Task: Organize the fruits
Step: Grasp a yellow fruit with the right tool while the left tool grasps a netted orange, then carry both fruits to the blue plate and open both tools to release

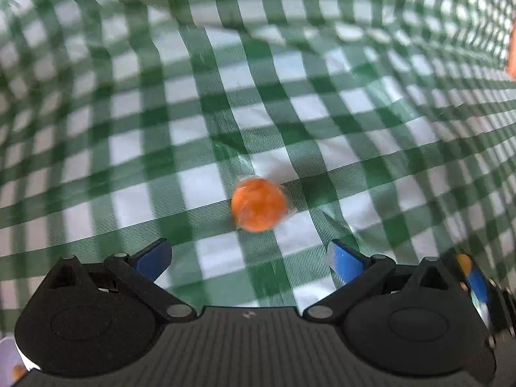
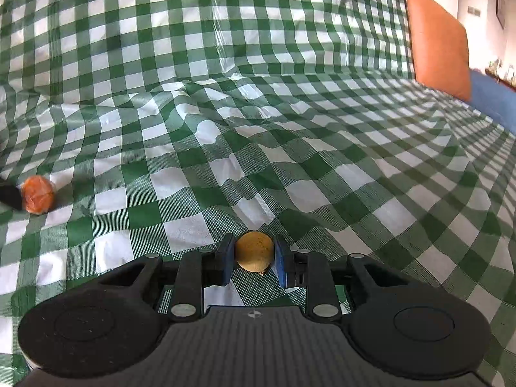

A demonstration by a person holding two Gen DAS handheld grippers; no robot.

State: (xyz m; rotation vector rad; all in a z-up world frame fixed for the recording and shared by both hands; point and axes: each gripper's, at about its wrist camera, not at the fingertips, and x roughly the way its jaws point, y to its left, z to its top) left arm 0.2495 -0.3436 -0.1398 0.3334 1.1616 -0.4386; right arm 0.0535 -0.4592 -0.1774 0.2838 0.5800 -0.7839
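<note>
In the left wrist view a plastic-wrapped orange fruit (image 1: 259,203) lies on the green-and-white checked cloth (image 1: 225,96), just ahead of my left gripper (image 1: 250,251). That gripper is open, its blue pads wide apart, with nothing between them. In the right wrist view my right gripper (image 2: 253,254) is shut on a small round yellow-brown fruit (image 2: 254,251), held low over the cloth. The same orange fruit (image 2: 38,199) shows at the far left there, with a dark finger of the left gripper (image 2: 9,196) beside it. The right gripper with its fruit (image 1: 464,262) also shows at the left view's right edge.
The wrinkled cloth (image 2: 290,113) covers a soft surface and rises up a backrest behind. An orange cushion (image 2: 438,42) and a blue one (image 2: 496,100) sit at the far right. A pale dish edge (image 1: 8,354) with something orange peeks in at the lower left.
</note>
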